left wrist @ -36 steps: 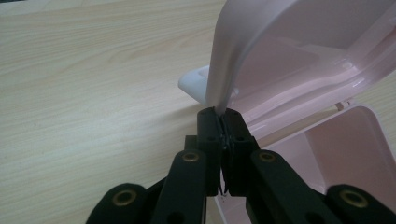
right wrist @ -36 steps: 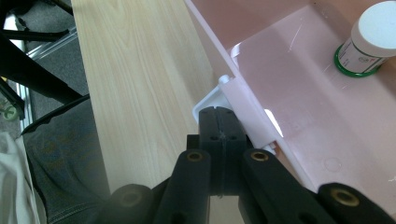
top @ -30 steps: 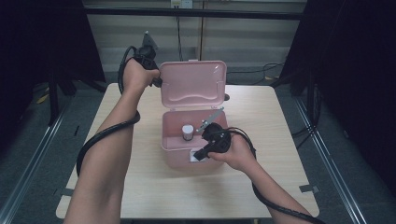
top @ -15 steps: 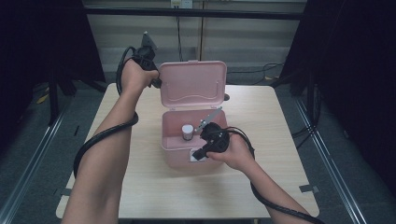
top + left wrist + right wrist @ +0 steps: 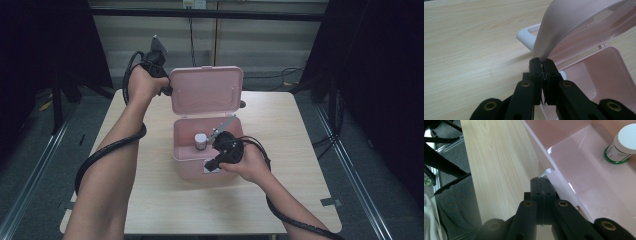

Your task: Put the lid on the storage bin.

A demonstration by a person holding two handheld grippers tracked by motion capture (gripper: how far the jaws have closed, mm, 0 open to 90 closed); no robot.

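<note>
Two grippers: both closed, one on each part of the pink box
table (image 5: 150, 200): light wood, bare around the box; front and side edges well clear of it
pink box (image 5: 187, 162): mid-table, open
lid (image 5: 207, 95): stands upright at the back, white handle (image 5: 526, 37) behind it
left hand (image 5: 142, 85): forearm stretched far forward, at lid's left edge
left gripper (image 5: 542, 62): jaws clamped tight on lid's edge
right hand (image 5: 250, 162): at box's front right corner
right gripper (image 5: 541, 181): jaws fully together, tips at box's front rim by the white latch (image 5: 547, 171); pinch not clear
jar (image 5: 200, 140): white cap, green-banded label, upright inside box
</note>
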